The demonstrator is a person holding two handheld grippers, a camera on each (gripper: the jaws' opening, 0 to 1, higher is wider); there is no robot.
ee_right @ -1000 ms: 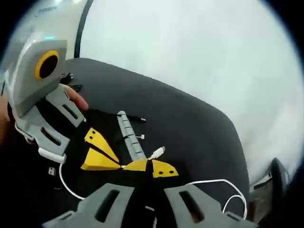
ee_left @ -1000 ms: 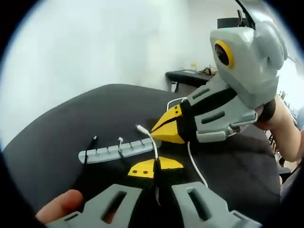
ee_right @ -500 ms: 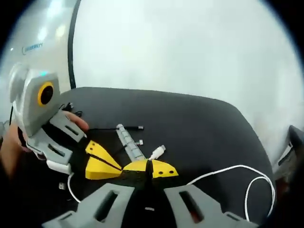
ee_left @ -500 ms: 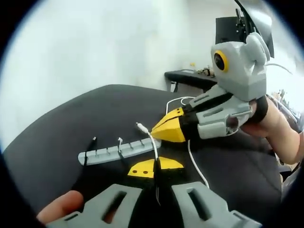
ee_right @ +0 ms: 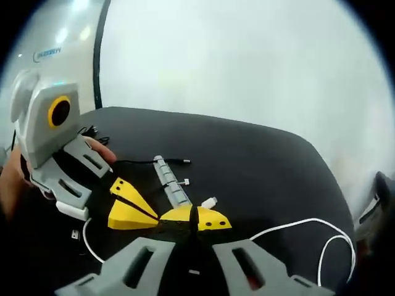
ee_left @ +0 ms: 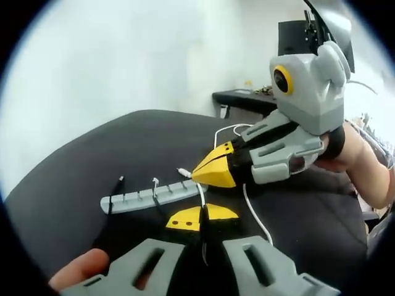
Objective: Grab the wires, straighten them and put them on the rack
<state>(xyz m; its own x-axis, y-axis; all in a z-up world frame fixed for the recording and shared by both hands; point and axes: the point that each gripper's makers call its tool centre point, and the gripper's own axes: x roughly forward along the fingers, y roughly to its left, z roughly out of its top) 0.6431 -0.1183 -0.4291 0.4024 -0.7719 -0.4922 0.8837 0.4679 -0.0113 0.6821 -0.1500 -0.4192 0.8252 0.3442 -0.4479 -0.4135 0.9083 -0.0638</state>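
On the rack [ee_left: 151,195] two wires already sit, while both grippers [ee_left: 202,219] [ee_right: 194,219] clench the white wire [ee_left: 253,213], unplaced.

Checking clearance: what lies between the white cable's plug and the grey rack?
Nothing: in the right gripper view, the plug sits just beside the rack, bare black tabletop between.

Lab: cluttered bench [ee_left: 247,98], monitor [ee_left: 295,38]
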